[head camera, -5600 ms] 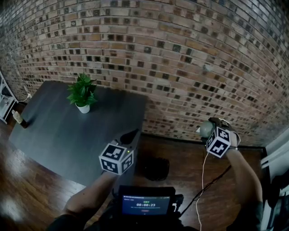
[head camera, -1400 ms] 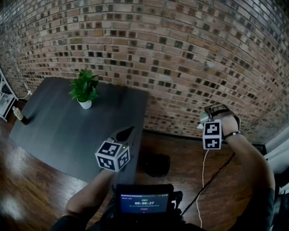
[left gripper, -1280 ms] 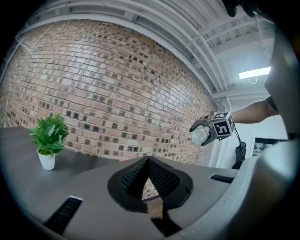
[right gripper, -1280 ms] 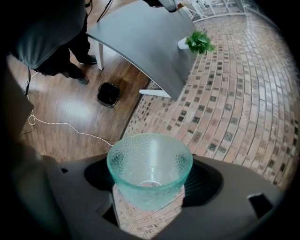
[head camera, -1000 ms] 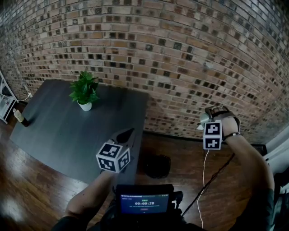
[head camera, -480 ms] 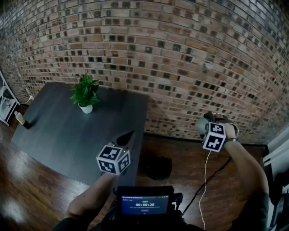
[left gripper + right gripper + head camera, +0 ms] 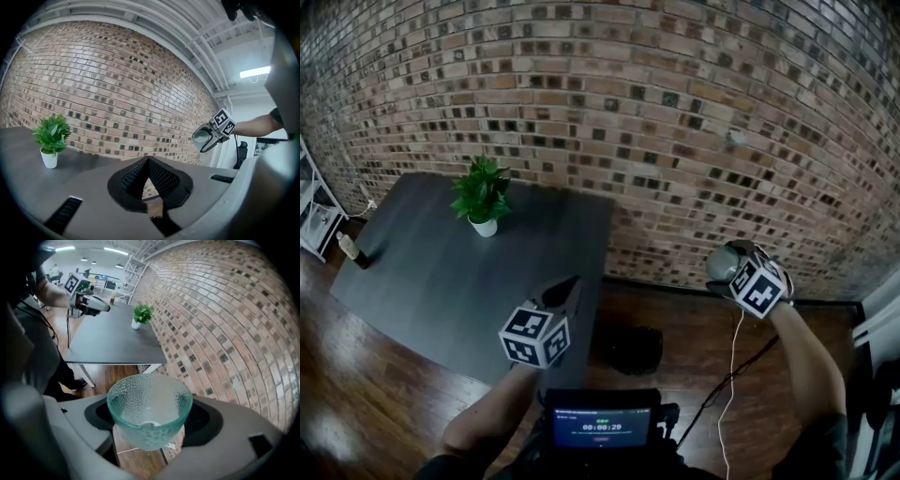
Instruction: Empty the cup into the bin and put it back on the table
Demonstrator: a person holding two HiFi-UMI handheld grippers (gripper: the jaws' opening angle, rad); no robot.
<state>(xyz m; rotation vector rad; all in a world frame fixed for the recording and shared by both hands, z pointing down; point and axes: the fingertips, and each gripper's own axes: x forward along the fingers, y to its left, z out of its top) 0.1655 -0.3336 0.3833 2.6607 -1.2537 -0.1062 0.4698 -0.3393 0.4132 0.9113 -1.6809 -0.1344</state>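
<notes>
On the dark table [image 7: 441,272] stands a potted plant [image 7: 482,195].

The room is dim, and the wood floor [image 7: 356,394] shines. A ceiling light [image 7: 255,72] glows bright. Edges bend round and go dark.

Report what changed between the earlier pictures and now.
The right gripper, still shut on the cup, rolled at the wrist and sank a little; nothing was let go. The left gripper stayed shut and empty over the edge of the table, and the plant did not move.
</notes>
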